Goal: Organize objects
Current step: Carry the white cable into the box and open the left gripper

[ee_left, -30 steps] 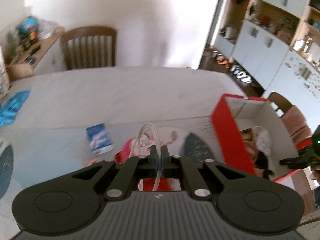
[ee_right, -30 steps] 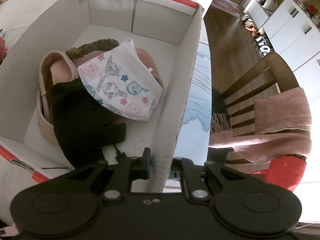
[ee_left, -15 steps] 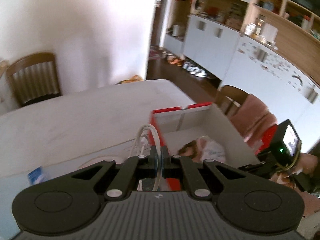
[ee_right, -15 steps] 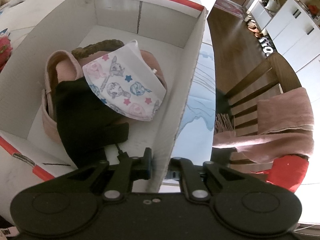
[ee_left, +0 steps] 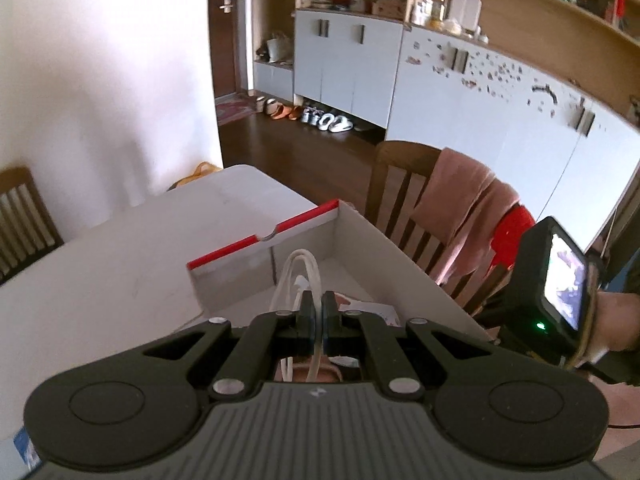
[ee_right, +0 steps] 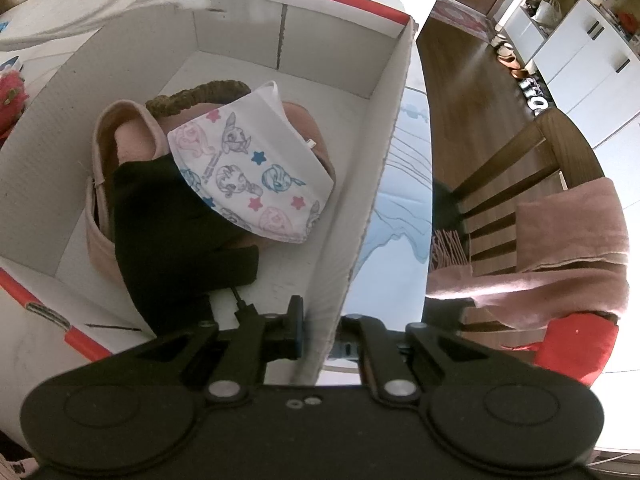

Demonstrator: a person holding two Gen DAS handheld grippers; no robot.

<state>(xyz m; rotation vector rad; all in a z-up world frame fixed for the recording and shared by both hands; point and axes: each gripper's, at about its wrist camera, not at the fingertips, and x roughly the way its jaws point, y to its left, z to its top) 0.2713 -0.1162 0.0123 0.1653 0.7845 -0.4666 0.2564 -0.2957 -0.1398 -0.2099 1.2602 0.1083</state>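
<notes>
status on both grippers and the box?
Left gripper shut on white cable, over the box. Right gripper clamped on box wall. Printed mask and black cloth inside; nothing blocking.

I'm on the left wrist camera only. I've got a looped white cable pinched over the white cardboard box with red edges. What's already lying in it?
Observer: A white face mask printed with cartoon ponies and stars lies on top of a pink fabric shoe and a black cloth.
Operator: What is the right gripper doing?
Observer: The right gripper is clamped on the right side wall of the white cardboard box, at its near end.
Operator: Any bare floor left in there?
Observer: Yes, the far end of the floor, below the notched red-edged wall, is bare.
</notes>
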